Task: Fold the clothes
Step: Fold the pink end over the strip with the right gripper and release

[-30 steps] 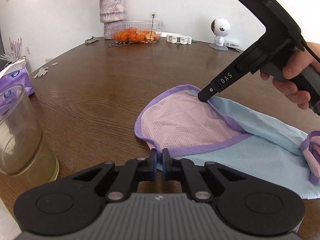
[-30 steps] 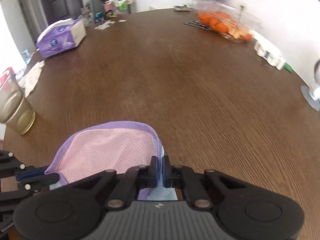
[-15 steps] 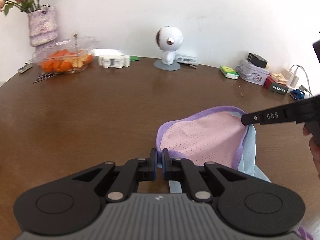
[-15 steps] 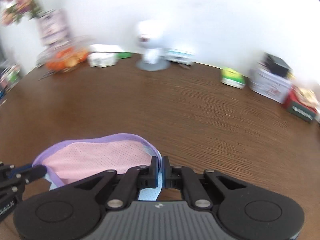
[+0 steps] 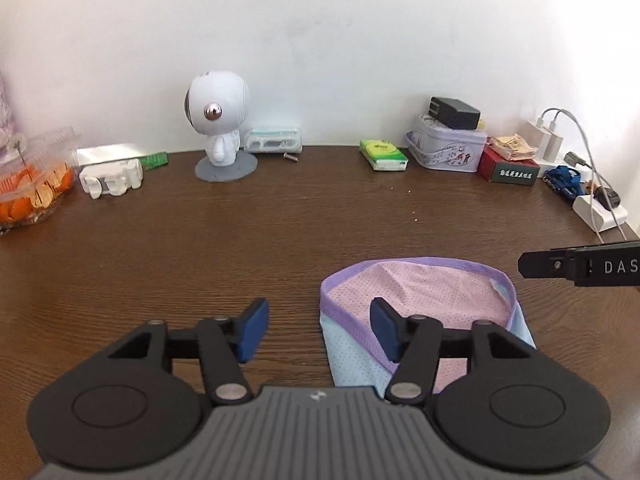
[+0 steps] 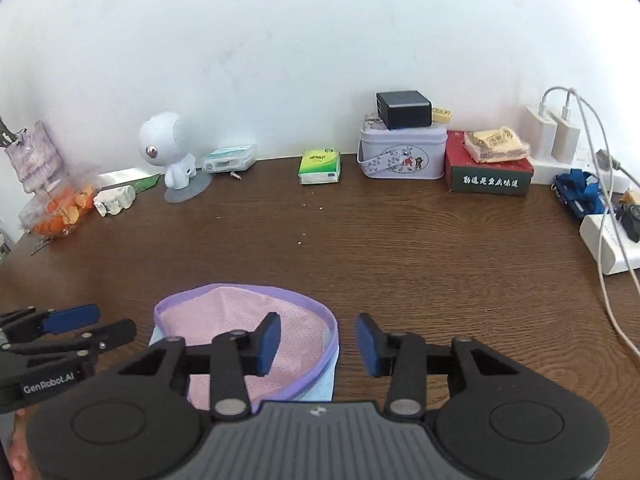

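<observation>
Now both grippers have let go: half a second ago each was pinched on the garment's purple hem, and now the left gripper (image 5: 318,330) and right gripper (image 6: 318,344) stand with jaws wide and nothing between them. The garment (image 5: 424,300) lies flat on the table (image 5: 240,240), its pink layer laid over the pale blue one, hem curved along the far edge. It sits between the two grippers, under the left one's right finger and the right one's left finger. That reads as a fold just laid down and released; whether another fold is wanted, I cannot judge from this.

Left to right along the wall: a clear plastic box (image 5: 32,184) holds orange pieces. Further right a flowered tin (image 6: 402,152) stands lid on, contents hidden, with a black adapter (image 6: 404,109) on top. Beside it a red box (image 6: 490,174) is closed, a wrapped packet (image 6: 496,145) on top.
</observation>
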The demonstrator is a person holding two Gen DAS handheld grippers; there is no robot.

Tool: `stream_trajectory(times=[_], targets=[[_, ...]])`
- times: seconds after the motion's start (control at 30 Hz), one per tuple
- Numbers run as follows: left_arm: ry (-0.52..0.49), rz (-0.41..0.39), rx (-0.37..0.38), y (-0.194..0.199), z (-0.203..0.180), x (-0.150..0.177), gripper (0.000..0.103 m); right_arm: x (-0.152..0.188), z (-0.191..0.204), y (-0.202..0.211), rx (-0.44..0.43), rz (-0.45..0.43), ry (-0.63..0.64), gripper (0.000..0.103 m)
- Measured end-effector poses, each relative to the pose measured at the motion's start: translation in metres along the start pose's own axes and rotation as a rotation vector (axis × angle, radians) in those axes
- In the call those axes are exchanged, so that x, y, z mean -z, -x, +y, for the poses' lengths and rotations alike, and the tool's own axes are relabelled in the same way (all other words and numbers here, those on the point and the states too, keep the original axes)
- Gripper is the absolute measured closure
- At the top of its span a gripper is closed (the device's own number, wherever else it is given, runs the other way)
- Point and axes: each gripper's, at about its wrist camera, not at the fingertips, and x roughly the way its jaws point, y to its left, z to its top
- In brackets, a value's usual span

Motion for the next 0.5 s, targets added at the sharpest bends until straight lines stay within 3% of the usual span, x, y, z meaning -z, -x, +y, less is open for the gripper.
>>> stream_trajectory(times=[0.07,0.13,0.2,0.33,0.43,0.47,0.5], targets=[[-0.008,-0.039,0.031,0.04,0.001,0.007,0.043,0.008,0.013,0.038,-0.035,-0.04,0.07,0.062],[-0.043,-0.097,0.107,0.09,-0.001,0.026,0.023,0.023,0.025,0.08,-0.087,-0.071,0.142,0.057],[-0.111,-0.106,0.162,0.125,-0.008,0.058,0.018,0.052,0.034,0.12,-0.152,-0.094,0.195,0.056],[-0.258,-0.089,0.241,0.18,-0.024,0.13,0.019,0.142,0.047,0.163,-0.25,-0.053,0.292,0.056],[-0.315,-0.045,0.351,0.195,-0.042,0.174,0.02,0.197,0.051,0.164,-0.285,-0.001,0.294,0.058],[-0.325,-0.014,0.369,0.193,-0.05,0.183,0.021,0.208,0.053,0.162,-0.299,0.016,0.286,0.061],[-0.329,0.017,0.364,0.188,-0.054,0.19,0.029,0.213,0.054,0.159,-0.302,0.019,0.281,0.069]])
